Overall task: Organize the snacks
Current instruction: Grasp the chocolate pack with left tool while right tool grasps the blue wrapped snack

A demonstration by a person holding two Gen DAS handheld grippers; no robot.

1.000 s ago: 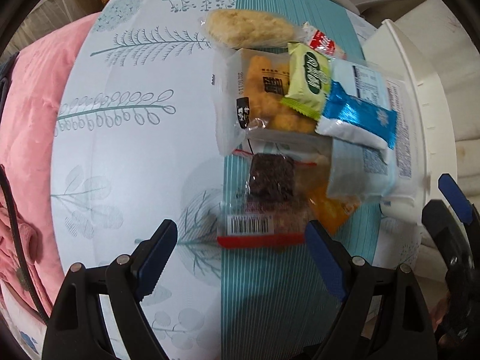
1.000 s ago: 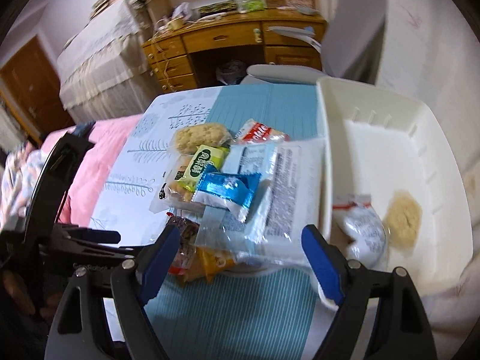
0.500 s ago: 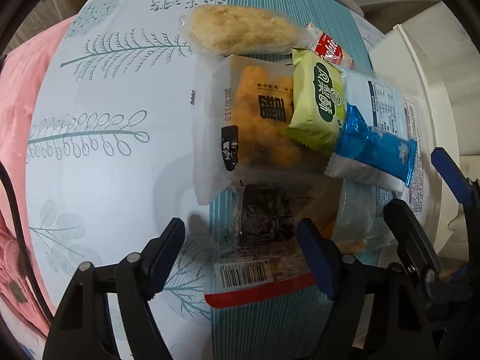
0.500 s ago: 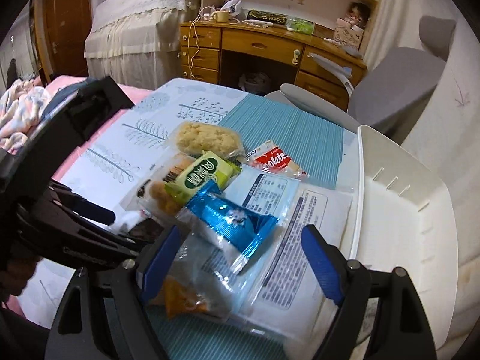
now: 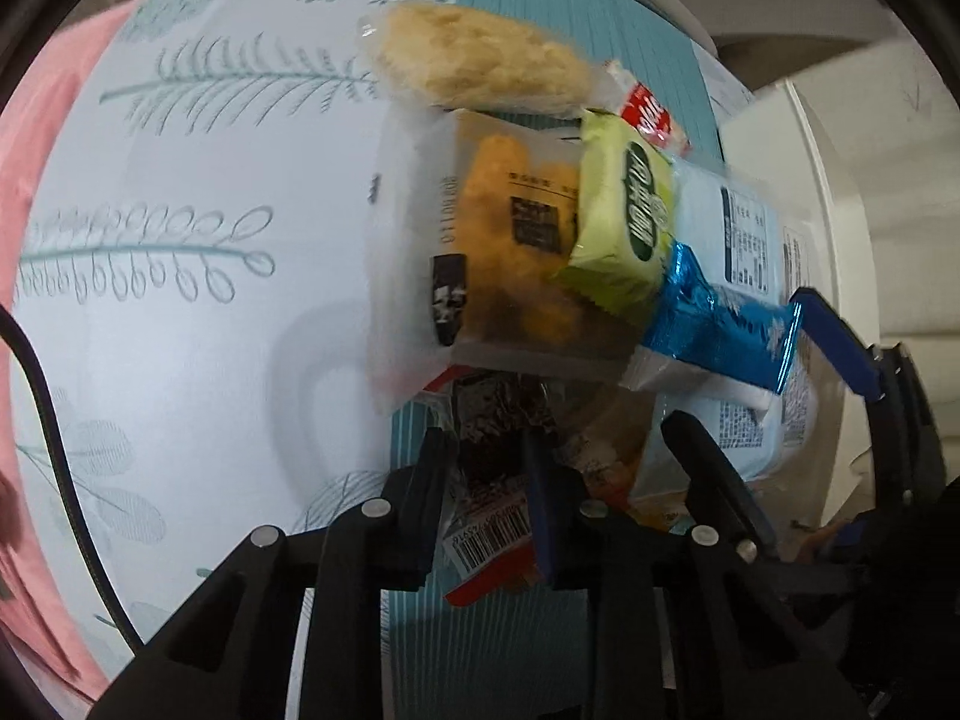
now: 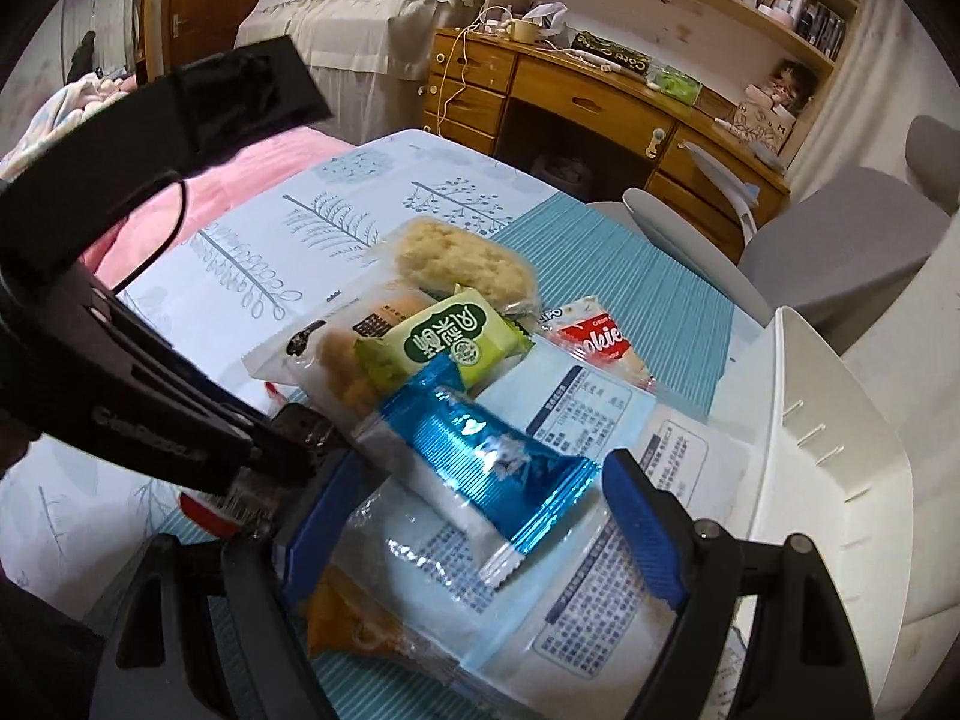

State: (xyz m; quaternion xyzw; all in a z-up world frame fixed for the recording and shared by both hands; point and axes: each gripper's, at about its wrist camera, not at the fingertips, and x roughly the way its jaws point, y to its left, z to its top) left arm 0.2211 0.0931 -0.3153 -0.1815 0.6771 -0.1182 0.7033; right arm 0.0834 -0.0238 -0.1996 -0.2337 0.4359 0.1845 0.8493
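Biggest change first: our left gripper [image 5: 489, 474] had just been closing and ended up pinched on the dark brownie-like square in its crinkly clear wrapper with a red edge and barcode [image 5: 492, 450], low in the heap on the teal striped tablecloth [image 5: 492, 648], so we reckoned the first pick was secured. The right gripper [image 6: 474, 522] had dropped in, jaws wide and empty, straddling the shiny blue foil sachet [image 6: 480, 450]. The white moulded plastic tray [image 6: 840, 432] sat just beside the pile.

Bare tablecloth [image 5: 198, 360] beside snack pile [image 5: 540, 252]
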